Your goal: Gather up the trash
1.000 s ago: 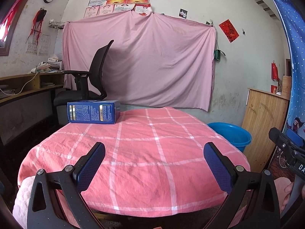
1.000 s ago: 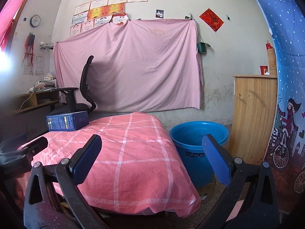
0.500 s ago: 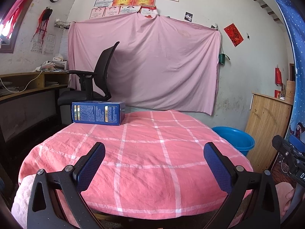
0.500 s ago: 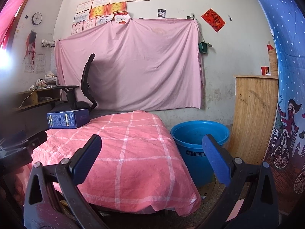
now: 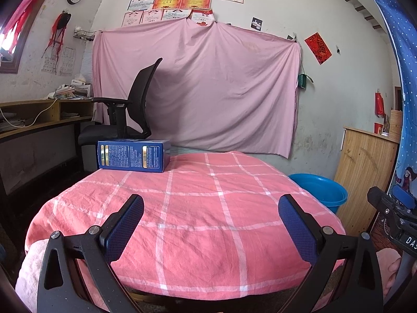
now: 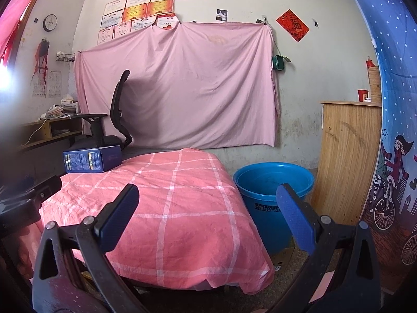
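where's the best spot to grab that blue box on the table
Probably across the blue box at its short height, fingers above and below its right end, coming in level from the near side. It lies flat on its long face at the far left of the table, likely too wide lengthwise.

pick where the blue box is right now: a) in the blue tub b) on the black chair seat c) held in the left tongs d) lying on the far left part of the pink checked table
d: the blue box lies on its side on the pink checked table, far from both open tongs, while the blue tub stands on the floor at the table's right.
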Action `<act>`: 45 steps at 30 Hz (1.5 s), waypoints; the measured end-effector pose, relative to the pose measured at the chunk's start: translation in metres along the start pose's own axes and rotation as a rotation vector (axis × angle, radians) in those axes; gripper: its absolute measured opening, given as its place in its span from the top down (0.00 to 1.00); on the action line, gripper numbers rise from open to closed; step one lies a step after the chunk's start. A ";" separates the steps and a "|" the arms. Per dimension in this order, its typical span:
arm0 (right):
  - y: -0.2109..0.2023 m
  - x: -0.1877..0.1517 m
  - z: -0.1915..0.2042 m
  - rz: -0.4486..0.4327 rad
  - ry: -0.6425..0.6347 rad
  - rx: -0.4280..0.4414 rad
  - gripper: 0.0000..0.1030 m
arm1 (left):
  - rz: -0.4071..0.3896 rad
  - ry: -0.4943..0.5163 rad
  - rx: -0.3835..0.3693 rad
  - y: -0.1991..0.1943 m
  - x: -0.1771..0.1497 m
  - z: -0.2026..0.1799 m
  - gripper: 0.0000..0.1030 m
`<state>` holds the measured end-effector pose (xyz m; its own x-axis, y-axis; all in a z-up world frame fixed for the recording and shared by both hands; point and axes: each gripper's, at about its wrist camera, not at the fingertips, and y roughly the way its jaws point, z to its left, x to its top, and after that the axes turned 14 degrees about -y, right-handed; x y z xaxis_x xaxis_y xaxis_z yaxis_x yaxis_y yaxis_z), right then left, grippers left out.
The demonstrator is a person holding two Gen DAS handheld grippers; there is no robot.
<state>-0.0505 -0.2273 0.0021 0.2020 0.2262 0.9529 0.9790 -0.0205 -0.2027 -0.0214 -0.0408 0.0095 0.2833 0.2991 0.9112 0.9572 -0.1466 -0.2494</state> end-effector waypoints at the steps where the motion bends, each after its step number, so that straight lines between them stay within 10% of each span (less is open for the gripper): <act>1: 0.000 0.000 0.000 0.000 0.000 0.000 0.00 | 0.000 0.001 -0.001 0.000 0.000 0.001 0.02; 45: 0.000 -0.001 -0.003 0.002 0.010 -0.001 0.00 | -0.009 0.015 -0.011 0.000 0.001 0.000 0.02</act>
<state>-0.0503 -0.2306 0.0020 0.2038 0.2161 0.9549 0.9787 -0.0222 -0.2039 -0.0210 -0.0408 0.0109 0.2740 0.2860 0.9182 0.9589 -0.1544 -0.2380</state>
